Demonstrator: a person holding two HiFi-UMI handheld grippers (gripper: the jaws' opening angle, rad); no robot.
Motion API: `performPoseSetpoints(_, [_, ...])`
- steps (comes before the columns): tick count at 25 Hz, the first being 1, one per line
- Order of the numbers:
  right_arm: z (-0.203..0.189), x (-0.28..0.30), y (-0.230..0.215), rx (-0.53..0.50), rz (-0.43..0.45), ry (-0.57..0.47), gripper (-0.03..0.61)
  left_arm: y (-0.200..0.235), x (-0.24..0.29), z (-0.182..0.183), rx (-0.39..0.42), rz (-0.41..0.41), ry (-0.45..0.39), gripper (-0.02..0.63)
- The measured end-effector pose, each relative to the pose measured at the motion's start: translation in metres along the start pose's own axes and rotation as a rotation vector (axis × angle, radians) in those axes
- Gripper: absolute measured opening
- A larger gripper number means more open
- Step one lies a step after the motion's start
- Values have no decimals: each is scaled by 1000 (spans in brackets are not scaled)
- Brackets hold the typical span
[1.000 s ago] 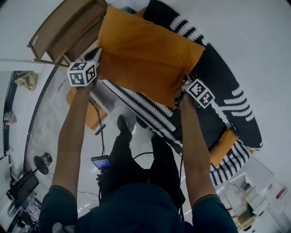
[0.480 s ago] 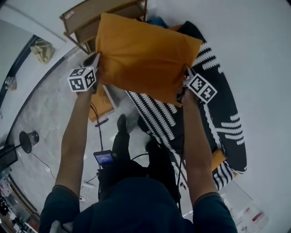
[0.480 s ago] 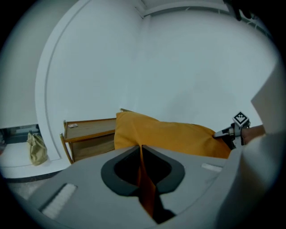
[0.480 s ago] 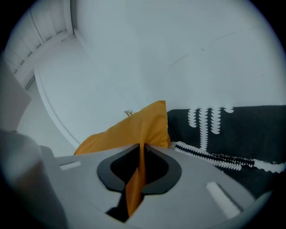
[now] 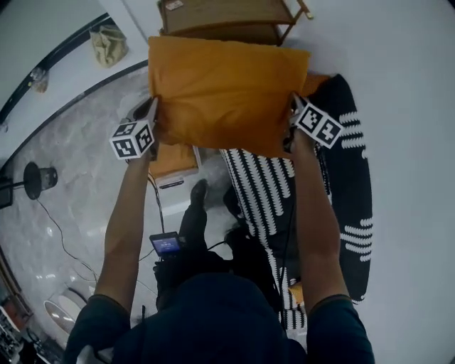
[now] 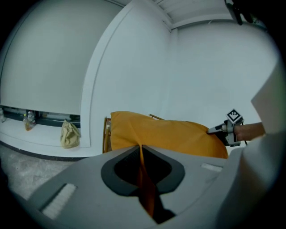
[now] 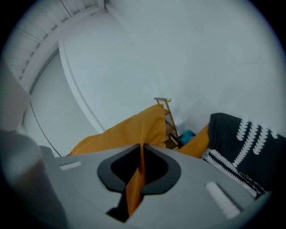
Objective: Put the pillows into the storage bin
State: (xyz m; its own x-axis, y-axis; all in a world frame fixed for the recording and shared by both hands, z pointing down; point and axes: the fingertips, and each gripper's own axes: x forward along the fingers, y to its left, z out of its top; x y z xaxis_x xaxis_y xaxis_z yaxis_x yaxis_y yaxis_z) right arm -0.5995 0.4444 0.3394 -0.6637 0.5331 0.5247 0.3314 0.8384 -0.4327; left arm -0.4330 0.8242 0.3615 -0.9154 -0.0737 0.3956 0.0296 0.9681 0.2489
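Both grippers are clamped shut on cloth. The left gripper (image 5: pixel 153 108) pinches the left edge of the orange pillow (image 5: pixel 227 89), and the right gripper (image 5: pixel 292 114) pinches its right edge. In each gripper view a thin fold of orange cover runs up between the closed jaws. Taking it by two opposite sides makes sense: the pillow is wide and soft, and a single pinch would let it sag and swing. Held this way it hangs stretched flat between the person's outstretched arms.

The pillow is up in the air, in the upper middle of the head view, resting on nothing. Just beyond its top edge, at the very top of the frame, stands the wood-framed storage bin (image 5: pixel 213 15). The pillow covers part of the bin's front, so I cannot see into the opening. From where I stand, the carry looks nearly done, and the remaining job is to get the pillow over the rim and let it drop.

Below the pillow, left of centre, lies what looks like a second orange cushion (image 5: pixel 174 160). To the right a black-and-white patterned cover (image 5: pixel 345 185) runs down the frame. The floor is pale marble, with a beige bag (image 5: pixel 106 43) against the wall at upper left. Cables trail on the floor by the person's feet, which is something to mind when stepping.
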Motion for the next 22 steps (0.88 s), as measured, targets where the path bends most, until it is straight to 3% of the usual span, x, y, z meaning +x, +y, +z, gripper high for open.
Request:
performPoseSetpoints(12, [5,122,192,-359,151,133,18,113,-107,-52,-190,179,-28,14])
performPoseSetpoints(22, [-19,197,359,-842,291,200,17,106,-149,-146,-456,226,27,16])
